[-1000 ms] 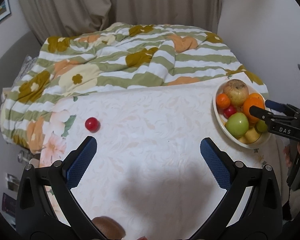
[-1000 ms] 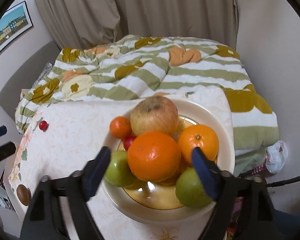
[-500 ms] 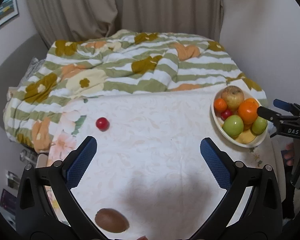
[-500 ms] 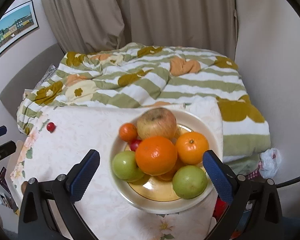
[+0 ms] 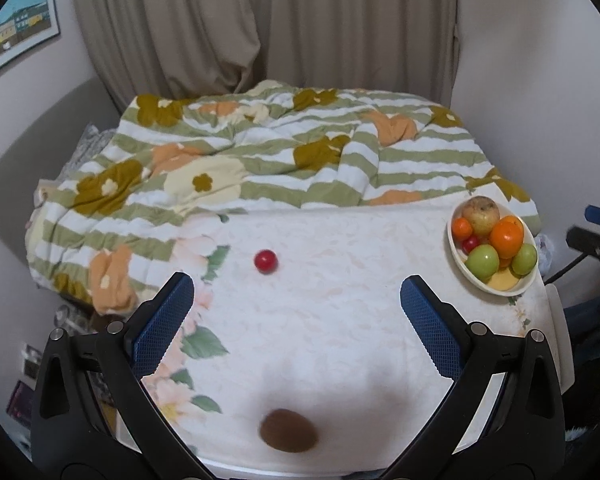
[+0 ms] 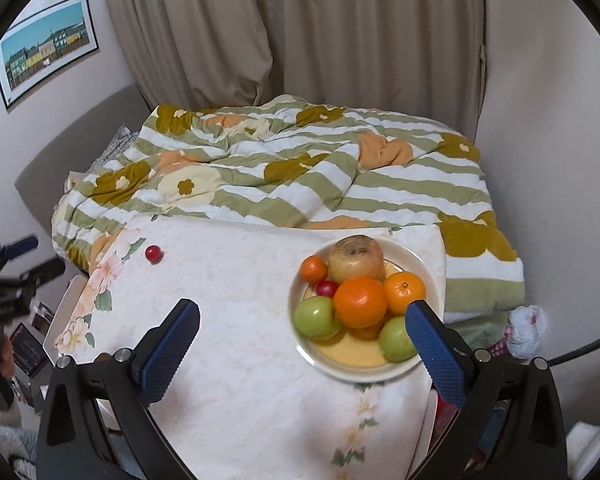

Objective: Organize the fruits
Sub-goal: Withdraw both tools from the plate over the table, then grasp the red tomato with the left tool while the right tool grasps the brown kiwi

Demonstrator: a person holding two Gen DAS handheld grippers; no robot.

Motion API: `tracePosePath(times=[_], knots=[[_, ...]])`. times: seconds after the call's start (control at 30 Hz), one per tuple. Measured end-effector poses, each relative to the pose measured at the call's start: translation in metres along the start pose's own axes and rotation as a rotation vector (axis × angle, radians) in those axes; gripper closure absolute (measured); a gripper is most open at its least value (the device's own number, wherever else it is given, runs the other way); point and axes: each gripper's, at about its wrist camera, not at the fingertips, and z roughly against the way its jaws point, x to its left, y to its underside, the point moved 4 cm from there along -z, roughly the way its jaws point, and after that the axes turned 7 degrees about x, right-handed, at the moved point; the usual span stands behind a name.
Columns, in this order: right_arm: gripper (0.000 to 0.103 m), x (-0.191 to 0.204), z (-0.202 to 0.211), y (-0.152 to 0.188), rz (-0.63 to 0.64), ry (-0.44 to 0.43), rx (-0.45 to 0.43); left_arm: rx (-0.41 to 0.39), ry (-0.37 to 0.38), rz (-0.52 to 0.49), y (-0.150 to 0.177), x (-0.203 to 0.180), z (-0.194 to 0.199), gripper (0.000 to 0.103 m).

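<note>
A cream bowl (image 6: pixel 430 270) (image 5: pixel 460 270) at the table's right end holds oranges (image 6: pixel 360 302), green apples (image 6: pixel 316 318), a brownish apple (image 6: pixel 356 258) and a small red fruit. A loose red cherry tomato (image 5: pixel 265 261) (image 6: pixel 153 254) lies on the white floral tablecloth (image 5: pixel 320 320), left of the middle. A brown kiwi (image 5: pixel 289 430) rests near the front edge, below my left gripper (image 5: pixel 296 298), which hangs open and empty above the cloth. My right gripper (image 6: pixel 302 320) is open wide, raised above the bowl's near-left side, holding nothing.
A striped floral quilt (image 5: pixel 260 160) covers the bed behind the table. Beige curtains (image 6: pixel 300 40) hang at the back and a framed picture (image 6: pixel 46 46) is on the left wall. A white plastic bag (image 6: pixel 526 330) lies right of the table. The tablecloth's edge drops off at front.
Both grippers rose and pulled back from the table. The right jaws widened and drew away from the large orange in the bowl. The kiwi came into fuller view below the left gripper.
</note>
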Motion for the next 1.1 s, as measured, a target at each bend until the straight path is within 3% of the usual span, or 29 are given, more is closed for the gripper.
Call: tracePosePath(times=[0.23,0.63,0.9,1.1], knots=[[0.000,0.052,0.010,0.007,-0.056,0.116,-0.029,-0.034,0.085,-0.086,-0.014,0.050,-0.007,0.000],[0.000,0.149,-0.002,0.035,-0.336,0.238,-0.024,-0.025,0.262,-0.318,-0.030,0.119,-0.040,0.000],[0.000,0.206,-0.018,0.050,-0.455,0.312,0.006,-0.001,0.357,-0.456,-0.045,0.136,-0.073,0.000],[0.000,0.232,-0.041,0.065,-0.540,0.309,0.048,0.051,0.406,-0.533,-0.054,0.128,-0.112,0.000]])
